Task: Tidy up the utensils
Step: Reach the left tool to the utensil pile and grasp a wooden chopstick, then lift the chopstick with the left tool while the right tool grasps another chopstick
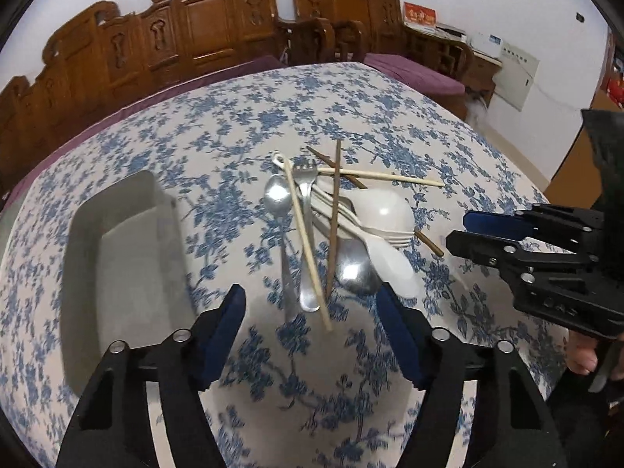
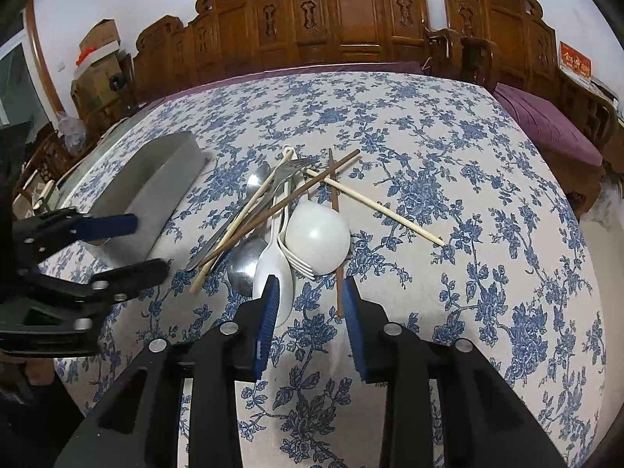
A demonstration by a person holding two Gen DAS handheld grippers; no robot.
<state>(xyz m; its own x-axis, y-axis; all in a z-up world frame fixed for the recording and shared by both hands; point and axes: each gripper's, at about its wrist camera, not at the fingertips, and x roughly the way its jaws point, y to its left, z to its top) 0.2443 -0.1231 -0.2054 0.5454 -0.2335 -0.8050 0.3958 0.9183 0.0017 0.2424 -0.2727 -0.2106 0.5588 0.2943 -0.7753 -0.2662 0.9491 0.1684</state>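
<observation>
A heap of utensils lies mid-table: a metal spoon (image 1: 277, 195), a metal fork (image 1: 306, 210), a large metal spoon (image 1: 357, 269), white plastic spoons (image 1: 384, 210) and forks, pale chopsticks (image 1: 308, 249) and brown chopsticks (image 1: 334, 226). A grey tray (image 1: 117, 257) stands left of the heap. My left gripper (image 1: 312, 304) is open and empty, just short of the handles. My right gripper (image 2: 312, 292) is open and empty, hovering at the near end of the heap by a white spoon (image 2: 273, 269) and a brown chopstick (image 2: 340, 292). The white ladle bowl (image 2: 318, 236) lies beyond it.
The table carries a blue floral cloth (image 2: 468, 234). Carved wooden benches (image 2: 351, 15) with purple cushions (image 2: 546, 124) run along the far and right sides. The grey tray also shows in the right wrist view (image 2: 156, 179), with the left gripper (image 2: 128, 245) before it.
</observation>
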